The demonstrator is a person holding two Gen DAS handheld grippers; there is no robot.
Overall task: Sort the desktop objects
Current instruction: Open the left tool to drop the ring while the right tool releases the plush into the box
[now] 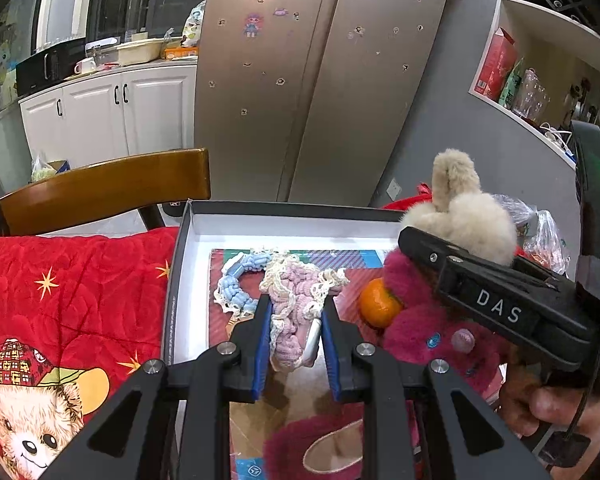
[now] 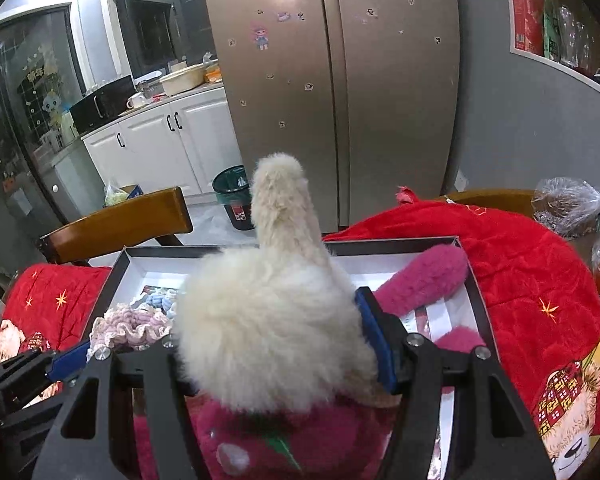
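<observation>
A shallow white box (image 1: 300,229) lies on a red blanket. My left gripper (image 1: 296,312) is shut on a pink and cream crocheted hair band (image 1: 296,304) and holds it over the box. A blue crocheted band (image 1: 236,284) lies in the box to its left. An orange (image 1: 378,302) rests against a magenta plush toy (image 1: 428,328). My right gripper (image 2: 276,328) is shut on the cream plush toy (image 2: 272,320), which covers its left finger. The right gripper also shows in the left wrist view (image 1: 460,248), above the magenta plush (image 2: 284,436). The pink band also shows in the right wrist view (image 2: 128,326).
A red blanket (image 1: 72,288) with a bear print covers the table around the box. A wooden chair (image 1: 100,192) stands behind the table. Plastic bags (image 2: 572,208) sit at the far right. A fridge (image 1: 320,80) and white cabinets stand further back.
</observation>
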